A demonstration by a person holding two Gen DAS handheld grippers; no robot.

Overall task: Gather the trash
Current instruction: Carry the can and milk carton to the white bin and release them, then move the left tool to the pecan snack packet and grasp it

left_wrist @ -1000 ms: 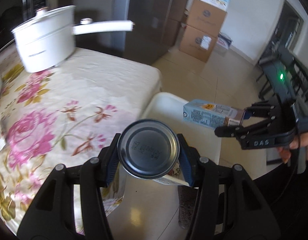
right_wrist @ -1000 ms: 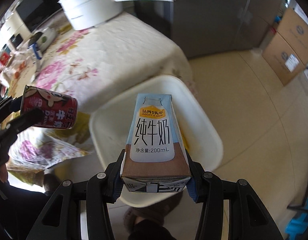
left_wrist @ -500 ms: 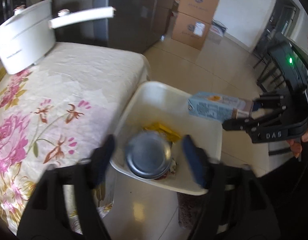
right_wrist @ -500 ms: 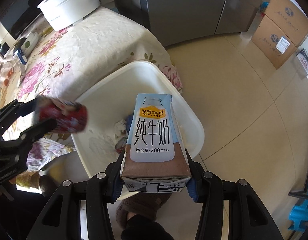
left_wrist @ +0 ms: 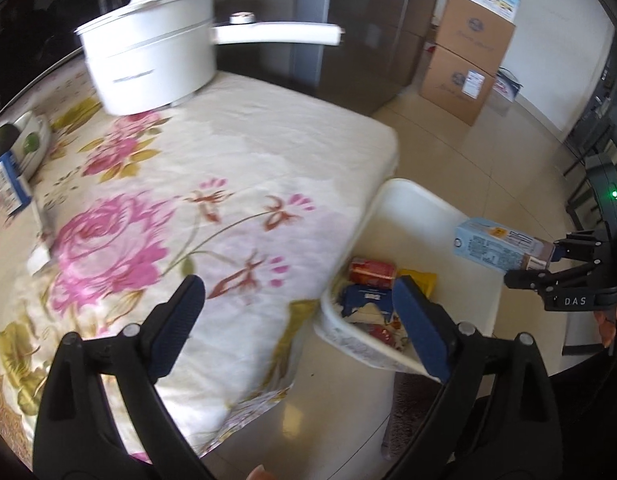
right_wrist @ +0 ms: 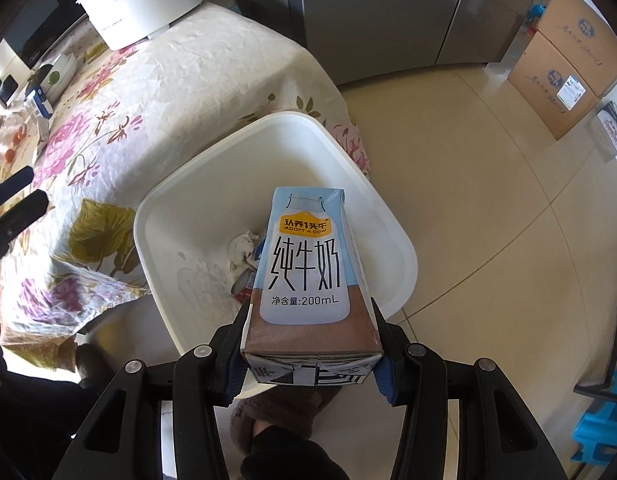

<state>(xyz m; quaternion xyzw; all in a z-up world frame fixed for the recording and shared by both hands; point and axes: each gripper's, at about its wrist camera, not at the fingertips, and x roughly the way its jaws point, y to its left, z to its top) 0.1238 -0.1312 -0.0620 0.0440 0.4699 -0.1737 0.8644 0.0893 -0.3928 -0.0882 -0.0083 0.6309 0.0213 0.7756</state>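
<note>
Nearest to us, the right gripper (right_wrist: 312, 364) is clamped by both blue pads on the brown base of a pale-blue 200 mL milk carton (right_wrist: 308, 276), which it holds directly above the white rectangular plastic bin (right_wrist: 148, 220) standing on the tiled floor beside the table. We judge the main risk to be a bad release: the carton hangs over the bin's near half, so a tilt or bounce on letting go could send it over the rim onto the tiles. A second risk is contact between the two tools, since both work over the same bin. The left gripper (left_wrist: 296, 312) has its jaws opening, already wide, with nothing between them; it hovers over the table edge and the bin's near corner. Inside the bin we note a red drink can (left_wrist: 372, 273), a yellow wrapper (left_wrist: 420, 280), a dark-blue torn packet (left_wrist: 364, 300) and crumpled white paper (right_wrist: 242, 246). Beyond lies the floral cream tablecloth (left_wrist: 228, 160), bearing a white long-handled electric pot (left_wrist: 152, 68). Farthest back stand stacked brown cardboard boxes (left_wrist: 464, 68).
</note>
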